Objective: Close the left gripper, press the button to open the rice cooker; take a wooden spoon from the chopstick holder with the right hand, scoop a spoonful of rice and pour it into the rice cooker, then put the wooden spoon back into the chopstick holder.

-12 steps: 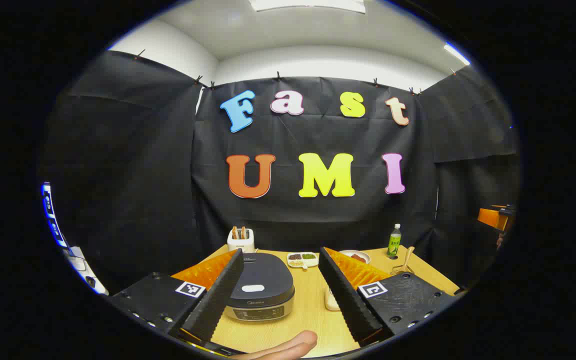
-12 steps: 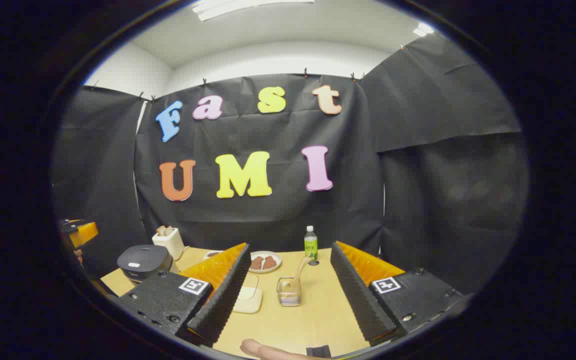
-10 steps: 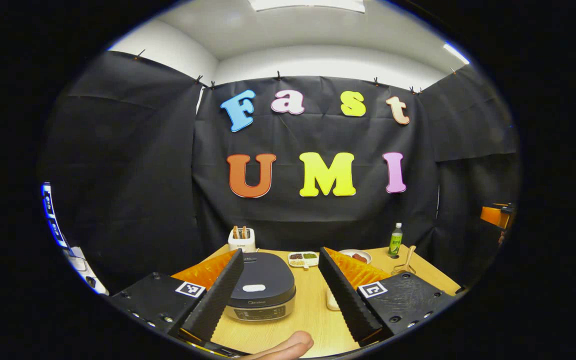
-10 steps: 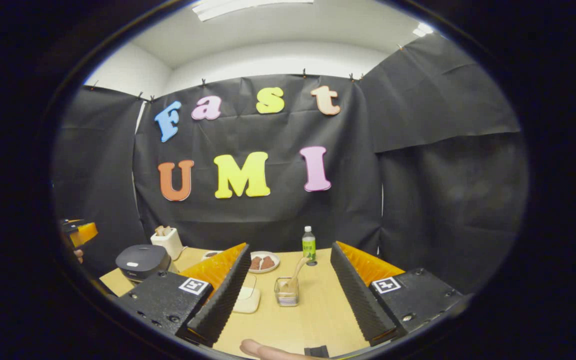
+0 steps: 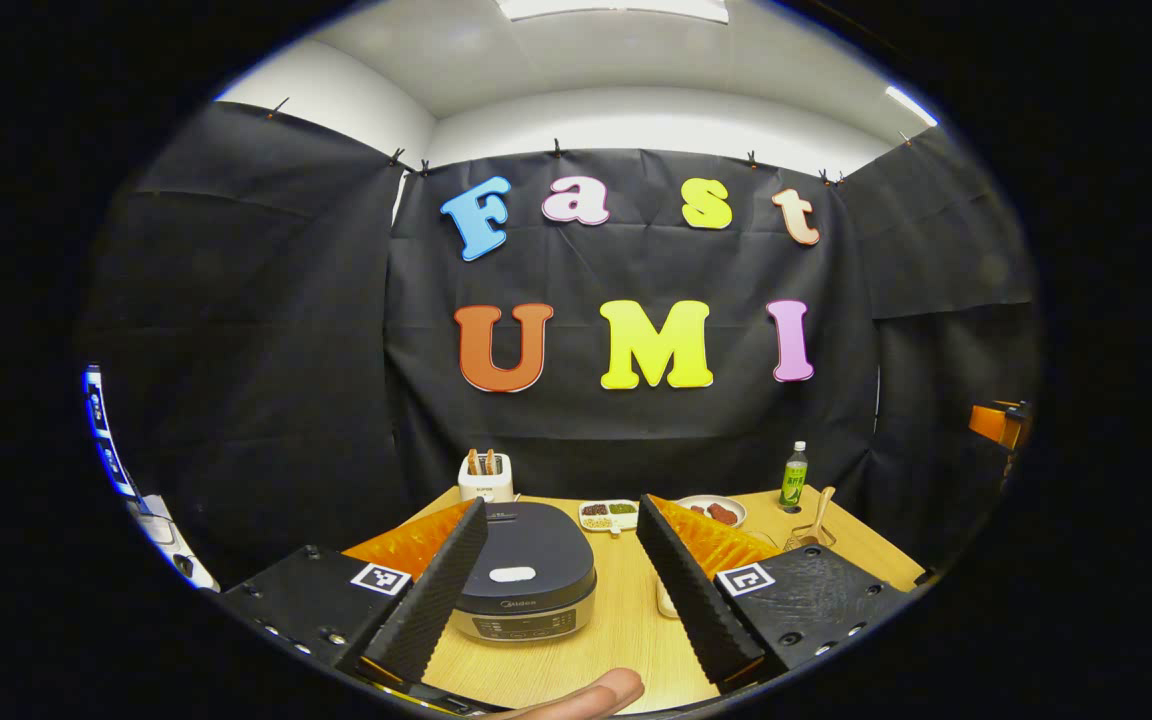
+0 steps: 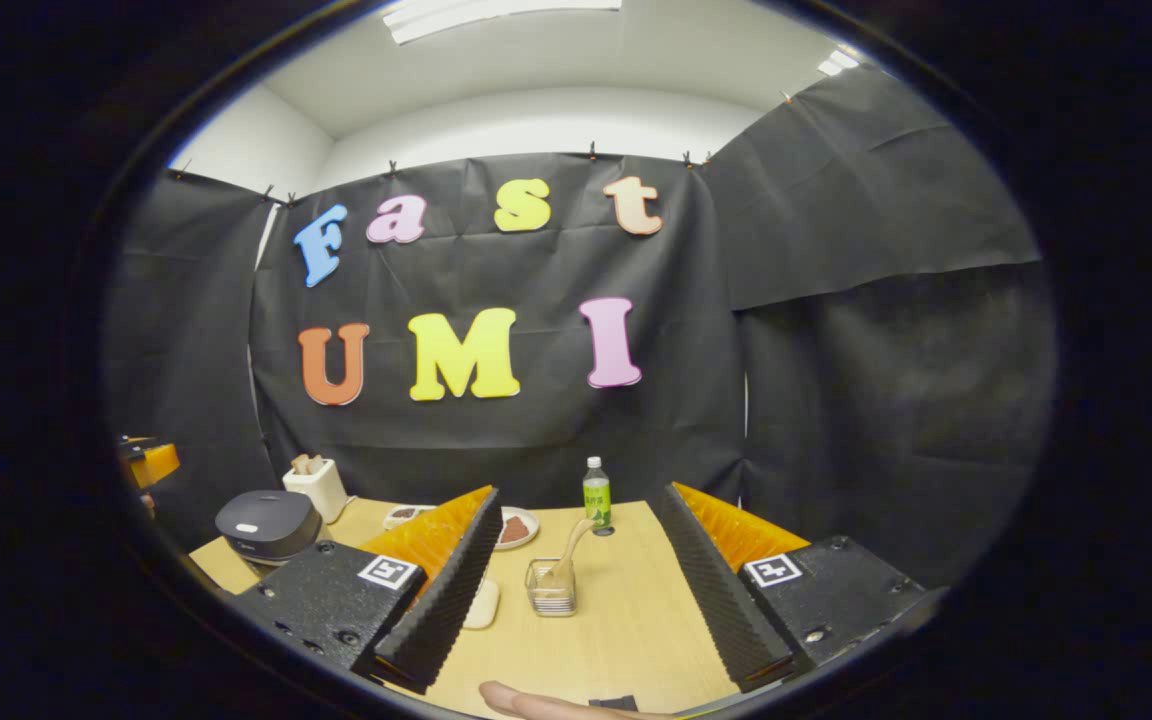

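Two grippers wait over the table (image 6: 626,610), both with fingers wide apart and holding nothing.
The left gripper (image 5: 561,585) faces the shut rice cooker (image 5: 526,585); the right gripper (image 6: 566,590) faces the wooden spoon (image 6: 568,548) standing in the chopstick holder (image 6: 550,600).

Black cloth (image 5: 266,330) drapes the booth from nine to three o'clock, clipped along its top. White walls (image 5: 656,115) rise behind, ceiling lights (image 6: 496,12) at twelve. A wooden table (image 6: 626,610) sits at six; a blue-lit strip (image 5: 101,430), perhaps a screen, at nine.

The rice cooker (image 5: 524,585) front bears a small "Midea" brand mark.
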Demonstrator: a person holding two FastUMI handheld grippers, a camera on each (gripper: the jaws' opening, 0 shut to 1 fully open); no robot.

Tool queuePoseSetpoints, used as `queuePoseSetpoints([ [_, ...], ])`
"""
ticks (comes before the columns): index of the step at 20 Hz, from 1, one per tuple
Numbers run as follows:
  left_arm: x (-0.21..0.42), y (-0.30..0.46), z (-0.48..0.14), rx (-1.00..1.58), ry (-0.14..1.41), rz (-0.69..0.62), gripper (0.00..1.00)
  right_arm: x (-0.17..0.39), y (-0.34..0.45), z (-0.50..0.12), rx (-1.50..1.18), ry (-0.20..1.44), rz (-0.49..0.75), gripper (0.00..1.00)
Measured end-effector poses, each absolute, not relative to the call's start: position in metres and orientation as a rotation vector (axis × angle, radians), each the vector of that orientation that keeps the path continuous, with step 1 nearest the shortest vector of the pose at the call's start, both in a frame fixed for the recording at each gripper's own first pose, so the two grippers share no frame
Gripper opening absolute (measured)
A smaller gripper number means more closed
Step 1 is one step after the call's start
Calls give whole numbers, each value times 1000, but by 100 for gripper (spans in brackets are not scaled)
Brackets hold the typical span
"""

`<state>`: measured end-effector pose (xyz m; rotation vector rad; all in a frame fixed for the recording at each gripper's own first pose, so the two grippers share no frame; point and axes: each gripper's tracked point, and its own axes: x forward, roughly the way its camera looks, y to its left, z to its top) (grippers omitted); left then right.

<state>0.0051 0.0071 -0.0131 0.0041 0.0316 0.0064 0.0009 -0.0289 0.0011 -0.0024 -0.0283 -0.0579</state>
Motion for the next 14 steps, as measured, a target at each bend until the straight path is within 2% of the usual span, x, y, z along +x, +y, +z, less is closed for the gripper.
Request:
queuePoseSetpoints([
  [4, 17, 14, -26, 8, 62, 19, 96, 2, -26, -2, -2, -29, -35, 100],
  [5, 25, 13, -34, 11, 77, 13, 86, 2, -24, -4, 1, -22, -22, 100],
  [6, 31, 13, -41, 2, 95, 8, 96, 4, -22, -8, 5, -12, -11, 100],
  [7, 37, 17, -49, -15, 118, 11, 86, 5, -21, -12, 11, -4, -2, 100],
  [8, 42, 19, -57, -30, 138, 10, 92, 6, -20, -14, 19, 2, 7, 100],
  [10, 53, 21, -66, -62, 170, 6, 85, 11, -23, -21, 27, 7, 9, 100],
  [11, 58, 19, -70, -86, 179, -3, 89, 15, -29, -24, 19, -1, -10, 100],
  [12, 64, 18, -73, -100, 180, -19, 77, 18, -37, -23, -1, -22, -40, 100],
  [14, 76, 25, -85, -106, 205, -8, 63, 22, -49, -26, -46, -59, -97, 100],
])
